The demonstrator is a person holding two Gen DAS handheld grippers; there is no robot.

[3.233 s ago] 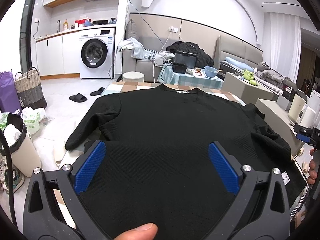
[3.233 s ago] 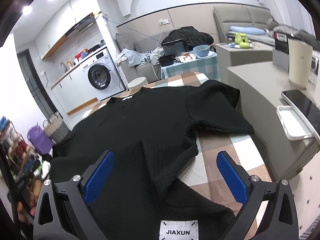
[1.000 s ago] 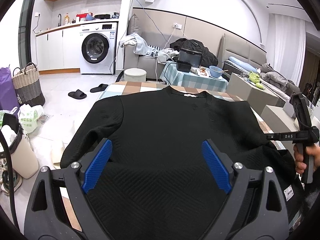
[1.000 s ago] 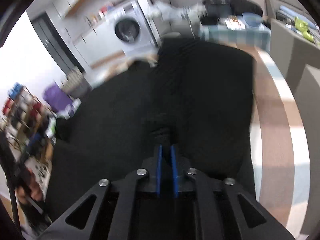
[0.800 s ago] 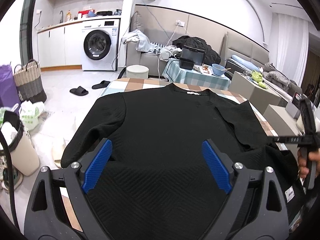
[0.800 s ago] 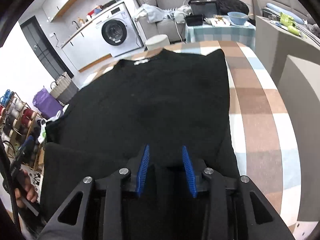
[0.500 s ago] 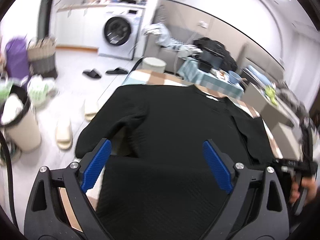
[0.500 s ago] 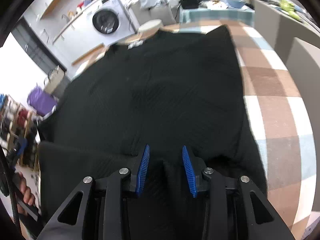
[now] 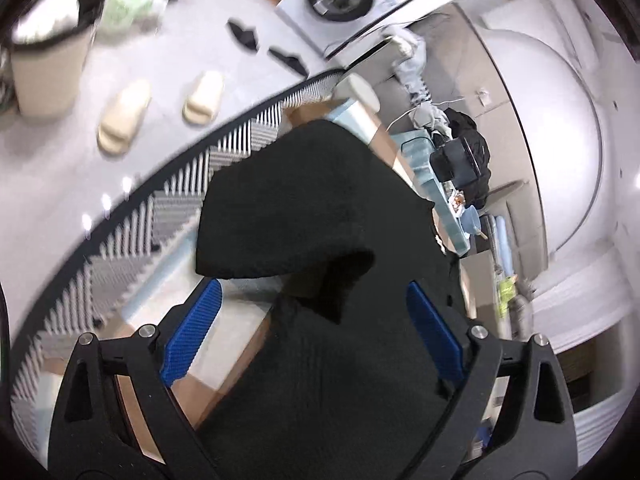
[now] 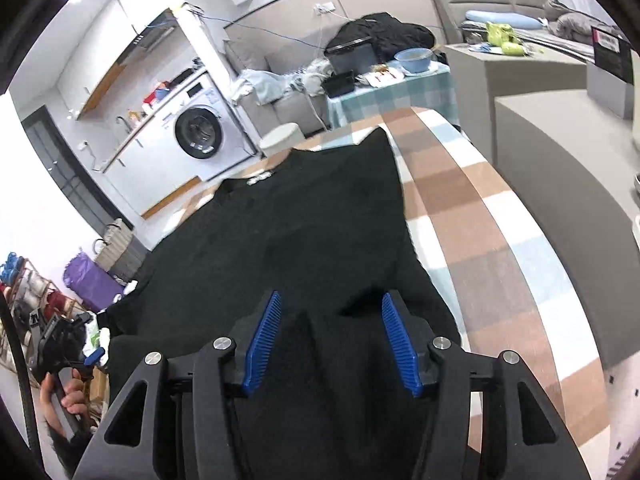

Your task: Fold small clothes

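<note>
Since a second ago the right gripper (image 10: 330,336) has let go: its jaws, then pinched on cloth, have just been opening and now stand apart over a ridge of the black sweater (image 10: 304,216), pads clear. That sleeve lies folded across the body on the checked table (image 10: 492,248). The left gripper (image 9: 314,332), rolled over, hangs wide open with the other sleeve (image 9: 280,216) at its twelve o'clock, untouched. The sleeve-folding step looks half done; the next move calls for pinching that sleeve near its cuff.
</note>
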